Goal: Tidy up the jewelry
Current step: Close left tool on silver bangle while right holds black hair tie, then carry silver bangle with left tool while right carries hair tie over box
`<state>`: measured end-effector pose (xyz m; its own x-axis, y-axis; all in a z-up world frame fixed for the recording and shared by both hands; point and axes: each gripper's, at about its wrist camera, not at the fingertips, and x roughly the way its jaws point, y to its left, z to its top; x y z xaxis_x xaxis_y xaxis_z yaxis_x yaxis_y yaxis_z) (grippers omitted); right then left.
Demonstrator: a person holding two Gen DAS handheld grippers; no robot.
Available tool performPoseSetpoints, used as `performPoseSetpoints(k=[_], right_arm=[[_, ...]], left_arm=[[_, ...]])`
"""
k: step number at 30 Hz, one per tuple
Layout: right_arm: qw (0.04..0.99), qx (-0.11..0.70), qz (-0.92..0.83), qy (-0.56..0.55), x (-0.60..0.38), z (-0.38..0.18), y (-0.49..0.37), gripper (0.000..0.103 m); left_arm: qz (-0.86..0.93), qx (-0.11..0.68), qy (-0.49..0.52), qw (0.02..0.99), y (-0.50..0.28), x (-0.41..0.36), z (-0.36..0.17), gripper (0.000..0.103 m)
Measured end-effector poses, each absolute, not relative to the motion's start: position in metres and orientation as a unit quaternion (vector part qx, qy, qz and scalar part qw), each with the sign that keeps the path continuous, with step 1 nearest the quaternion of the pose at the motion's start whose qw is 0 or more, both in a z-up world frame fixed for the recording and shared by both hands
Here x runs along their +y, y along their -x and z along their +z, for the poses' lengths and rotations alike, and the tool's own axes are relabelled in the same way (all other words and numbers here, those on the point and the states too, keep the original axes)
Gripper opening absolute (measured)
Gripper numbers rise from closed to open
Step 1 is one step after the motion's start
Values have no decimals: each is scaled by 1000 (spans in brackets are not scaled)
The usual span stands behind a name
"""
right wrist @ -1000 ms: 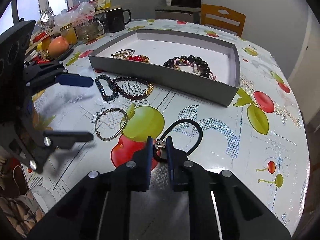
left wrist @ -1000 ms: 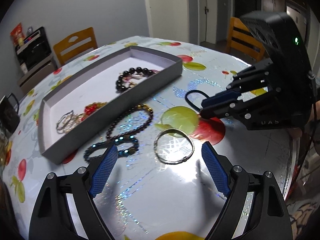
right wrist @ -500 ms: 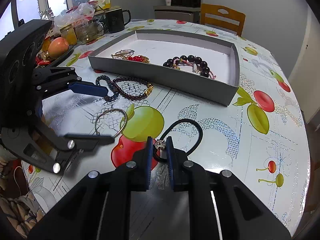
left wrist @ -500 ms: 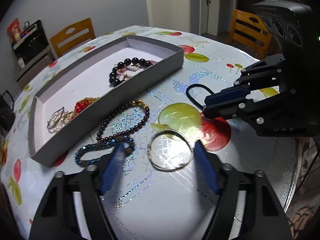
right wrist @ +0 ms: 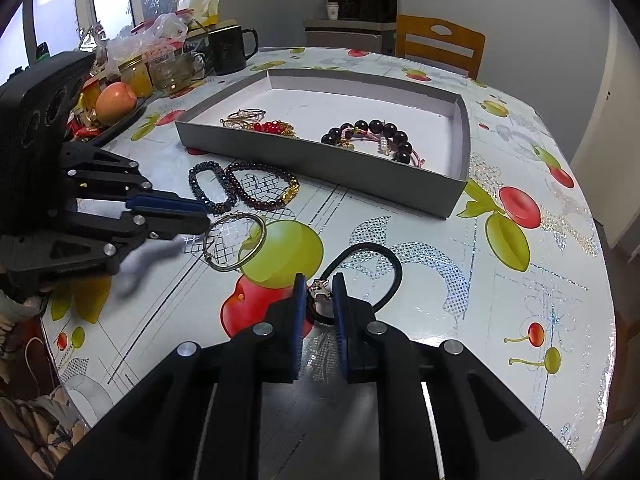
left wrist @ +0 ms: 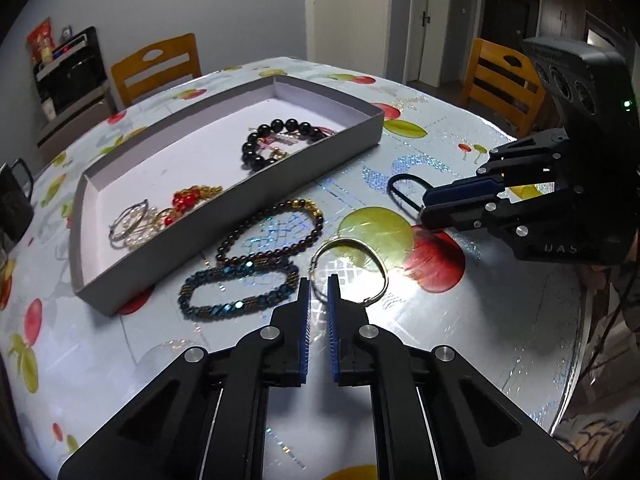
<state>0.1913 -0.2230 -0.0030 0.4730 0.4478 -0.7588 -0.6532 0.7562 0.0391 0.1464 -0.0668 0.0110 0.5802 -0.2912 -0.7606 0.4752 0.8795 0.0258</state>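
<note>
The left tongs (left wrist: 318,292) have just been closing onto the near rim of the thin metal bangle (left wrist: 349,270), light, stiff and slippery on the glossy surface (left wrist: 460,340), while the right tongs (right wrist: 318,294) pinch the soft black cord bracelet (right wrist: 370,264) at its charm.

The glossy round table's cloth (right wrist: 440,240) is pale blue-white, printed with red cherries, green-yellow apples and glittering silver lattice patches; the shallow rectangular cardboard tray (left wrist: 320,160) is grey outside, white within; inside it lie a black bead bracelet (left wrist: 280,136) and a red-and-gold beaded piece (left wrist: 192,200); on the cloth, a dark maroon bead bracelet with gold beads (right wrist: 260,188), a blue-and-bronze beaded bracelet (left wrist: 240,292), a thin gold-toned wire bangle (left wrist: 352,268), a black elastic loop (right wrist: 372,268); both black grippers carry blue ribbed pads (left wrist: 304,320); the wooden chairs (right wrist: 440,44) are orange-yellow.
</note>
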Motion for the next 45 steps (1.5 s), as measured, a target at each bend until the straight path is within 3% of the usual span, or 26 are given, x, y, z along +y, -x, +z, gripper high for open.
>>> performPoseSetpoints(k=[5, 7, 9, 11, 22, 26, 45], right_arm=[[848, 399, 325, 128, -223, -3, -192, 13], [848, 399, 326, 127, -223, -3, -192, 13], [847, 400, 326, 126, -223, -3, -192, 13], [847, 399, 328, 125, -224, -3, -192, 13], [849, 397, 330, 115, -227, -2, -192, 13], [850, 396, 330, 114, -229, -1, -191, 13], [863, 371, 329, 100, -233, 12, -189, 13]], left_arm=[[-218, 404, -114, 881, -143, -60, 12, 9], [-227, 396, -113, 883, -140, -62, 15, 21], [-227, 387, -118, 886, -138, -66, 18, 52], [-228, 383, -127, 886, -137, -74, 19, 62], [-226, 420, -129, 869, -163, -95, 2, 62], [-226, 418, -124, 871, -168, -95, 3, 48], [-212, 393, -128, 885, -128, -49, 27, 47]])
